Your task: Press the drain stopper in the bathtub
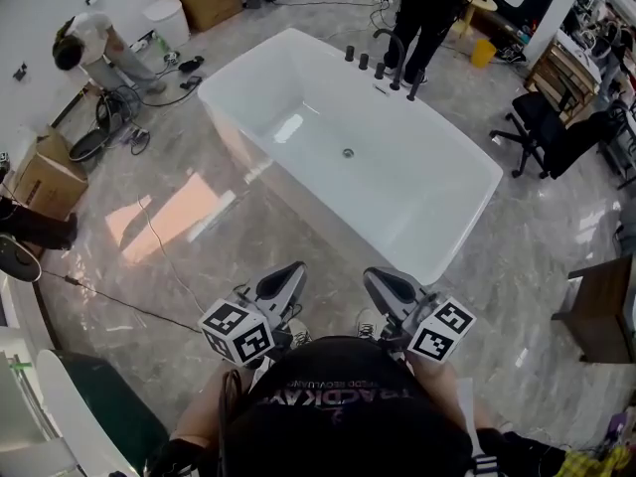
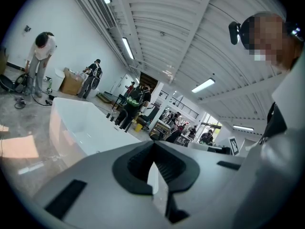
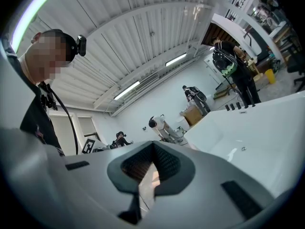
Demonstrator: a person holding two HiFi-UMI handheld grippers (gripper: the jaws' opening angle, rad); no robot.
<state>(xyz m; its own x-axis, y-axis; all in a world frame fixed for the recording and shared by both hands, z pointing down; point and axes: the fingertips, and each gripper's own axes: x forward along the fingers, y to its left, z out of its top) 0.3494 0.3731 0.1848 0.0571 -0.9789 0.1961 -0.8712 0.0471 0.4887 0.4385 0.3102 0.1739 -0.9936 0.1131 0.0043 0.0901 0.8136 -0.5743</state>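
Head view: the tub (image 1: 248,63) sits in the middle of the floor and the stopper (image 1: 348,153) is a little dot on its bottom, roughly mid-tub. Both grippers are held close to the person's chest, well apart from it. The left gripper (image 1: 282,282) and right gripper (image 1: 390,288) both look pinched together and empty. So I'd say the press hasn't started.

Left gripper view: jaws together apart from a thin slit, nothing in them (image 2: 155,168). You get the tub's side and the room, but no stopper at all.

Right gripper view: same deal, jaws closed on nothing (image 3: 151,168). This one does catch the stopper (image 3: 243,149) as a speck on the white floor of the tub. Neither gripper view shows the cable (image 1: 149,237) trailing across the floor; only the head view does.

What could go wrong, I reckon: it's a long lean down into a deep tub, so a jaw tip could land off-centre and skid off the stopper onto the slick bottom. That cable near the feet is also a trip risk.
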